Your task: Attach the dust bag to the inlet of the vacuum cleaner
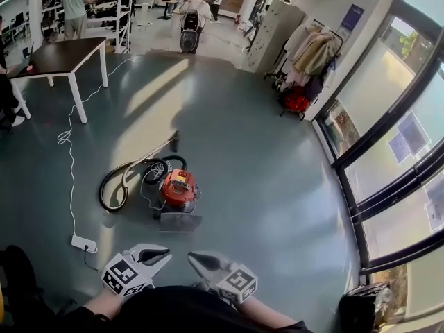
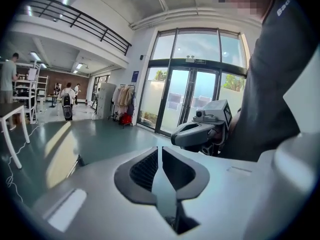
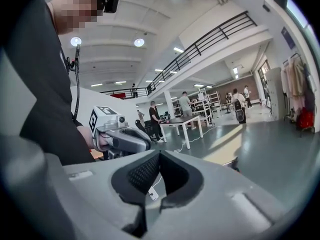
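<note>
The red-orange vacuum cleaner (image 1: 178,189) sits on the floor ahead of me, its black hose (image 1: 114,186) looped to its left. A flat grey piece (image 1: 180,221) lies against its near side; I cannot tell if this is the dust bag. Both grippers hang close to my body, well short of the vacuum, and they point toward each other. My left gripper (image 1: 163,254) (image 2: 159,149) holds nothing, with only a thin slit between its jaws. The jaws of my right gripper (image 1: 196,259) (image 3: 160,153) meet, with nothing between them.
A white power strip (image 1: 84,243) and its cable (image 1: 69,158) run along the floor on the left. A dark-topped table (image 1: 62,57) stands far left, a clothes rack (image 1: 305,61) far right, and glass doors (image 1: 388,151) line the right side. Several people are at the back.
</note>
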`<state>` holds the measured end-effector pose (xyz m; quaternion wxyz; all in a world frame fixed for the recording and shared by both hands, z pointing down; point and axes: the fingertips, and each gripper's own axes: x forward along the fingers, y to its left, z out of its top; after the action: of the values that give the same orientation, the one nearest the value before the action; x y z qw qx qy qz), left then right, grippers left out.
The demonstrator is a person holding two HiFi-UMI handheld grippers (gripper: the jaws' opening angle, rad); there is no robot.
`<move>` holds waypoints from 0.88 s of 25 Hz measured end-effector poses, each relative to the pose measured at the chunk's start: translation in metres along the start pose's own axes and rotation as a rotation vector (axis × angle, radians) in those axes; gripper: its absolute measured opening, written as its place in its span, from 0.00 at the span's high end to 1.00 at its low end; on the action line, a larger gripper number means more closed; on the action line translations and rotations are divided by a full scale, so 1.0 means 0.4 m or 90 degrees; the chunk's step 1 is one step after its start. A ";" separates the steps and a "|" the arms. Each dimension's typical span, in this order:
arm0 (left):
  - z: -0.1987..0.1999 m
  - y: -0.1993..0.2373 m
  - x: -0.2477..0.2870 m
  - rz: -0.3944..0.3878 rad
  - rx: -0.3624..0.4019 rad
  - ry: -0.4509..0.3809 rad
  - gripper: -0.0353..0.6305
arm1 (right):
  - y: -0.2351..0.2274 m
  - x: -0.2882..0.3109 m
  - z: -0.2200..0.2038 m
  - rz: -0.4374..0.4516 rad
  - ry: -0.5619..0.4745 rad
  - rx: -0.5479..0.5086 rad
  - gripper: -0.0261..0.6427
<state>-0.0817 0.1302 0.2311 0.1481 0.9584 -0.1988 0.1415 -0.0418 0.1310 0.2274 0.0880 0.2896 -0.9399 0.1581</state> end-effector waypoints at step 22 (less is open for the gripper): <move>0.017 -0.158 0.060 -0.020 0.033 0.003 0.92 | 0.002 -0.124 -0.010 -0.016 -0.034 -0.037 0.97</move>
<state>-0.0324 0.1752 0.2186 0.1257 0.9647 -0.1794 0.1463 -0.0015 0.1585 0.2184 0.0736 0.3027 -0.9424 0.1216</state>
